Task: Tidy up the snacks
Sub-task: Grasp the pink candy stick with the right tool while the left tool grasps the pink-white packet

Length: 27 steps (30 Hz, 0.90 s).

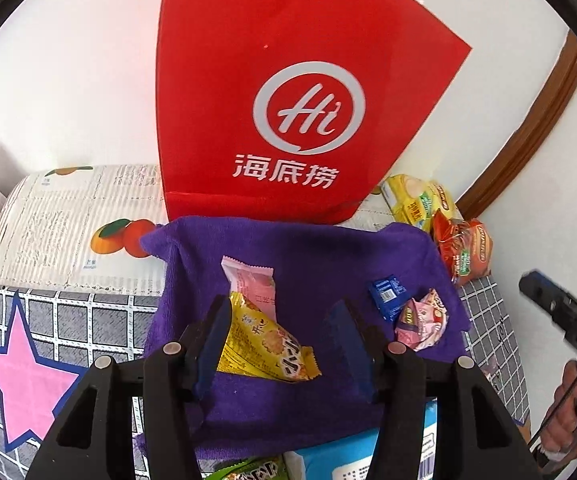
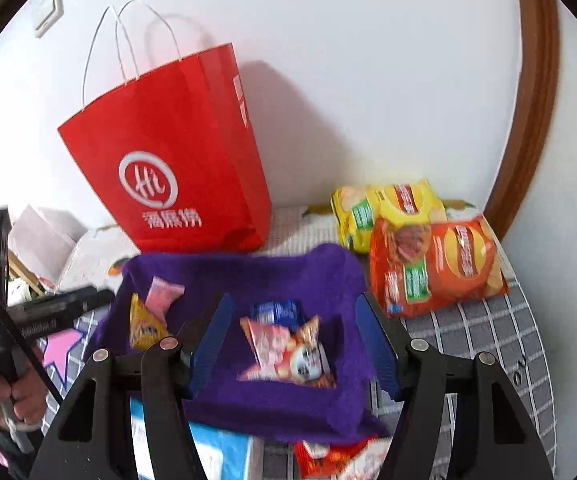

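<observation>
A purple cloth (image 1: 308, 264) lies on the table, w/ small snacks on it. It looks soft and fuzzy, and its edges are a bit bumpy.

The yellow snack pack (image 1: 266, 346) is flat and shiny, w/ a round cookie pic on it. It lies on the cloth between the fingers of the left gripper (image 1: 280, 338). Its left edge is right by the left finger, but the right finger is apart from it, so the jaws are partly open and not pinching it. A pink snack pack (image 1: 250, 282) w/ a zigzag top edge lies just behind the yellow one and touches it.

More to the right on the cloth are a small blue pack (image 1: 388, 294) and a crinkly pink-and-white pack (image 1: 422, 320), close together. In the right wrist view that crinkly pack (image 2: 288, 354) lies on the cloth between the fingers of the right gripper (image 2: 294, 346). The jaws are open wide and both fingers are apart from it. That view is a bit blurry.

Behind the cloth stands a big red paper bag (image 2: 176, 160) w/ white string handles and a white round "Hi" logo. To the right, by the wall, lie a yellow chip bag (image 2: 388, 208) and an orange chip bag (image 2: 436, 266), touching. The table cover (image 1: 88, 320) is gray w/ white squares and a pink star (image 1: 28, 384).
</observation>
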Each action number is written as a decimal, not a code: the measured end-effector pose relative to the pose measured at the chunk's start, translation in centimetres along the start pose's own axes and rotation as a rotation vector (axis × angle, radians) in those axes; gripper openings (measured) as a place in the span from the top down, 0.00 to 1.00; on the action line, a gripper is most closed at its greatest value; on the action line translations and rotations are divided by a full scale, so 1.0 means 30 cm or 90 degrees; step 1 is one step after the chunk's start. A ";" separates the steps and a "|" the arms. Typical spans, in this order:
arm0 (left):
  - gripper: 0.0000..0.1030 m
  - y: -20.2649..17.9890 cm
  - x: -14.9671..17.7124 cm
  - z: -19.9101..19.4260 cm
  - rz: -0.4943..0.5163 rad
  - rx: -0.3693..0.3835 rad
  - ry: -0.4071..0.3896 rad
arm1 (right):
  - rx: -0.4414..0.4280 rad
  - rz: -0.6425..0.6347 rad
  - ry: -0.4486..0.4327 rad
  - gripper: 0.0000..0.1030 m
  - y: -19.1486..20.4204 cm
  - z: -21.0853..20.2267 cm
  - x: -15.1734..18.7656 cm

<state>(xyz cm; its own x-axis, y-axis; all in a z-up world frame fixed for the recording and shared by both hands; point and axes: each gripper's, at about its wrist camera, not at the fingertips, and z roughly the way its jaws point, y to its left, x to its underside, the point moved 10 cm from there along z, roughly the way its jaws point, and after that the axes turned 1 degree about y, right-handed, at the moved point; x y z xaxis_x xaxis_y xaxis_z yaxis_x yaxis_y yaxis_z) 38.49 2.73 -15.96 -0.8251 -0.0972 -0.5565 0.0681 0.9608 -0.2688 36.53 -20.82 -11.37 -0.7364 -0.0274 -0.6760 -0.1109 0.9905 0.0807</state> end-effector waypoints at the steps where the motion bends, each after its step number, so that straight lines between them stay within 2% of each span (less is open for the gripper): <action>1: 0.49 -0.010 0.003 0.002 0.002 0.001 0.001 | 0.010 0.003 0.006 0.37 -0.015 -0.010 0.029; 4: 0.49 -0.032 0.008 -0.008 0.008 0.009 0.002 | 0.037 0.020 0.028 0.37 -0.067 -0.028 0.117; 7: 0.49 -0.052 0.008 -0.029 0.015 0.017 -0.006 | 0.053 0.048 0.056 0.43 -0.124 -0.037 0.230; 9: 0.49 -0.061 0.007 -0.043 0.016 0.023 -0.010 | 0.062 0.060 0.079 0.53 -0.155 -0.032 0.311; 12: 0.49 -0.073 0.008 -0.060 0.017 0.029 -0.014 | 0.049 0.085 0.120 0.59 -0.180 -0.021 0.433; 15: 0.49 -0.088 0.010 -0.074 0.020 0.035 -0.018 | 0.029 0.120 0.145 0.59 -0.194 -0.008 0.525; 19: 0.49 -0.117 0.017 -0.083 0.031 0.046 -0.018 | 0.022 0.130 0.159 0.59 -0.180 0.013 0.583; 23: 0.49 -0.142 0.023 -0.101 0.044 0.046 -0.024 | 0.036 0.115 0.153 0.61 -0.171 0.055 0.595; 25: 0.49 -0.150 0.026 -0.111 0.049 0.046 -0.028 | 0.052 0.113 0.168 0.72 -0.182 0.084 0.605; 27: 0.49 -0.158 0.028 -0.125 0.055 0.047 -0.033 | 0.056 0.115 0.167 0.79 -0.188 0.087 0.615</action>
<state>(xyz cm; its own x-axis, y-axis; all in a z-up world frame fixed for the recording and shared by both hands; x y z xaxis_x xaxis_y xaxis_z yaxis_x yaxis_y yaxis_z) 35.37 -0.93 -12.19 -0.7841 -0.0294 -0.6199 0.1806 0.9448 -0.2733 25.30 -26.58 -26.22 -0.8870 0.1272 -0.4438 0.0870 0.9901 0.1100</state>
